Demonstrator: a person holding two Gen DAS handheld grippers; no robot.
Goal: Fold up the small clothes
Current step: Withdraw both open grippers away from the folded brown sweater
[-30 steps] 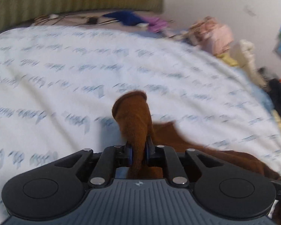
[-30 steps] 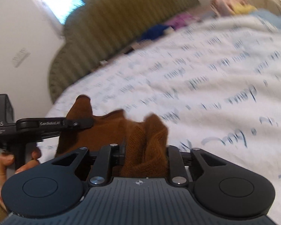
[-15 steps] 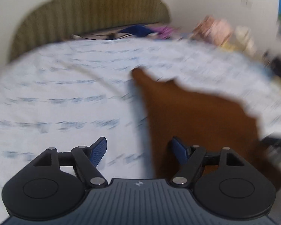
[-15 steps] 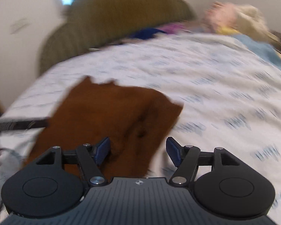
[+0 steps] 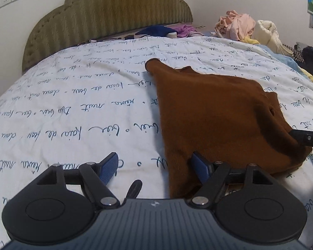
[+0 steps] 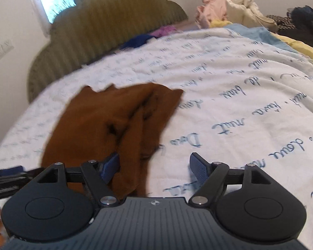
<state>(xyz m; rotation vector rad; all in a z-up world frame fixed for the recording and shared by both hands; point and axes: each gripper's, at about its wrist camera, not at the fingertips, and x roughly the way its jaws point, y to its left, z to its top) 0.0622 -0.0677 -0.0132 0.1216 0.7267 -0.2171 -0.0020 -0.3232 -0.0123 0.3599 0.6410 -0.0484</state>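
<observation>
Two wrist views look across a bed covered by a white quilt printed with blue handwritten script (image 5: 77, 108). One rust-brown knitted garment (image 5: 215, 112) lies flat on the quilt, toward the near edge of the bed. Its near hem runs under both gripper bodies, so the lower part is hidden, and the right wrist view is blurred, so its folds are hard to read there.

The left gripper (image 5: 156, 166) has its two blue-padded fingers spread wide; a second ago they pinched a raised fold of the brown cloth, which now lies released. Its right pad overlaps the garment's left edge, its left pad is over bare quilt; nothing is squeezed. The right gripper (image 6: 154, 166) has jaws opening at this moment, with a strip of the garment's right edge lying between them, not pressed; a second ago it too was gripping bunched cloth.

Each view catches only a dark tip of the other gripper at the frame's side. At the far edge stands one olive-green ribbed headboard (image 5: 106, 14). At the far right corner sits a heap of pink and cream clothes (image 5: 246, 27), cut off and uncountable.
</observation>
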